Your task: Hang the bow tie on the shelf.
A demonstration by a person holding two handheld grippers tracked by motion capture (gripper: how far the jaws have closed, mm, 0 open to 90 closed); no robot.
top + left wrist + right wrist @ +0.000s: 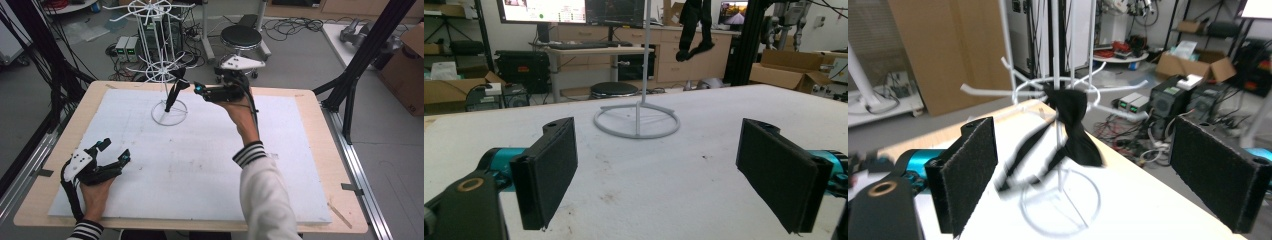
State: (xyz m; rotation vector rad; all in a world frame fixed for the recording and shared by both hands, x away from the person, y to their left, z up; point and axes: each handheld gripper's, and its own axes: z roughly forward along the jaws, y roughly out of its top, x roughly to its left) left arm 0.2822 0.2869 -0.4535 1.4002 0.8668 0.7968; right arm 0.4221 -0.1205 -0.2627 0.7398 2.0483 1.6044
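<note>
Left gripper (111, 152) resting spread wide on white-padded bench (210, 165), right gripper (192, 86) agape beside black cloth (172, 95) hanging on white wire rack (161, 55), cluttered lab floor, black stool (241, 36) behind.

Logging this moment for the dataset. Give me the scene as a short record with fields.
surface: white mat on a wooden table
rack: white wire rack standing on its ring base at the far side of the mat
hanging item: black cloth item draped on one of the lower hooks
right gripper: raised beside the rack, jaws open, facing the black cloth item, nothing held
left gripper: low over the near left of the mat, jaws open, empty
</note>
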